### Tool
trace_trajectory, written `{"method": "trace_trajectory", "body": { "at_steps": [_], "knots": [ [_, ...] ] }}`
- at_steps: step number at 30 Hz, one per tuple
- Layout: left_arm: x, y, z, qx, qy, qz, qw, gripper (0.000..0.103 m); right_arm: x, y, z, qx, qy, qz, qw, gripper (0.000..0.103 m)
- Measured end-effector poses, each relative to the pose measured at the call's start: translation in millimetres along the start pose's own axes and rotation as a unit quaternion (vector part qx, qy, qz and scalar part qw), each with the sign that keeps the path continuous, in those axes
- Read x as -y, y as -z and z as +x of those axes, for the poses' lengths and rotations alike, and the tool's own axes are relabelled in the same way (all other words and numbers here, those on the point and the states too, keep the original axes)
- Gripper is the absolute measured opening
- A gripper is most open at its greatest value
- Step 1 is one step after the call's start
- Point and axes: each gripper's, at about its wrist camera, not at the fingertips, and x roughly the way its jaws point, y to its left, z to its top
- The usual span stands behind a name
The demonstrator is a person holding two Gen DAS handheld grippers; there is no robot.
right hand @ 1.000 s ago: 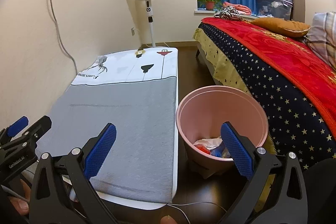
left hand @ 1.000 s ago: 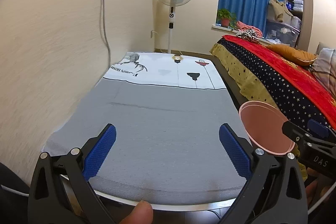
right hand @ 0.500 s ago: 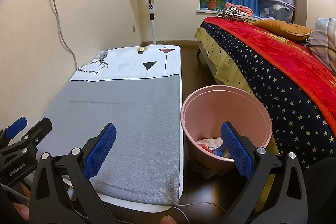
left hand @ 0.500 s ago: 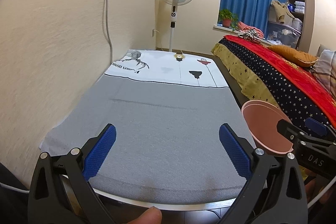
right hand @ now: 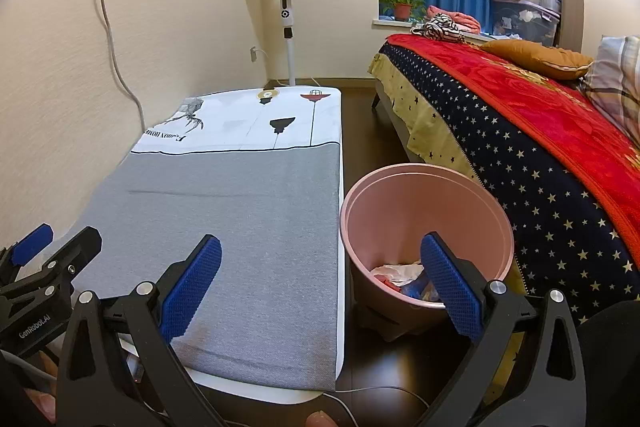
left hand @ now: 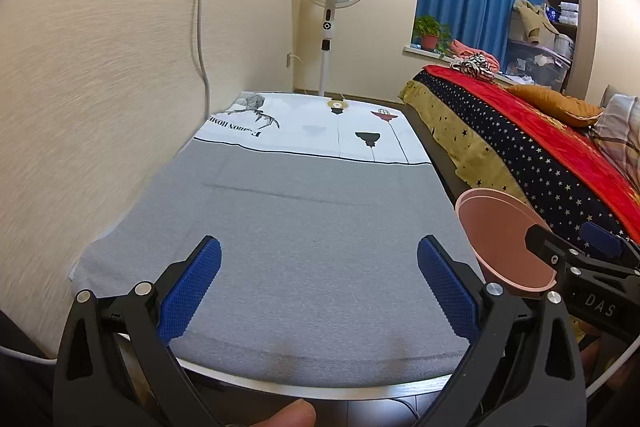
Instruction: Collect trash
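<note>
Across the lower left of the left wrist view, the left claw (left hand: 318,285) hangs wide apart and empty over the grey table (left hand: 304,227), which shows no litter. Lower right of the right wrist view, the right claw (right hand: 320,285) also gapes empty beside the pink bin (right hand: 424,203); trash (right hand: 400,277) lies in its bottom. A careless swing could tip the bin and spill it.

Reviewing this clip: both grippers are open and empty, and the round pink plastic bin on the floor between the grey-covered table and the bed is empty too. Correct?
Not quite. The round pink plastic bin is not empty: the right wrist view shows crumpled white and coloured trash at its bottom. The rest holds: the left gripper and right gripper are open and empty, and the bin stands between the grey-covered table and the bed.
</note>
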Motion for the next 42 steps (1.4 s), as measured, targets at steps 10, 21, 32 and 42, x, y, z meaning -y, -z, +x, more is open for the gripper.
{"method": "trace_trajectory", "body": {
  "at_steps": [10, 21, 32, 42],
  "knots": [
    [1.4, -0.5, -0.6, 0.001, 0.001, 0.000, 1.0000, 0.095, 0.5, 0.1, -0.5, 0.000, 0.001, 0.000, 1.000, 0.098],
    [1.7, -0.9, 2.0, 0.001, -0.003, -0.004, 1.0000, 0.095, 2.8, 0.1, -2.5, 0.004, 0.005, -0.002, 1.000, 0.098],
    [2.2, 0.4, 5.7, 0.000, -0.005, 0.000, 1.0000, 0.095, 1.7, -0.9, 0.6, 0.003, 0.003, 0.002, 1.000, 0.098],
    [2.2, 0.7, 5.4, 0.001, -0.007, 0.003, 1.0000, 0.095, 1.8, -1.2, 0.9, 0.002, 0.003, 0.003, 1.000, 0.098]
  ]
}}
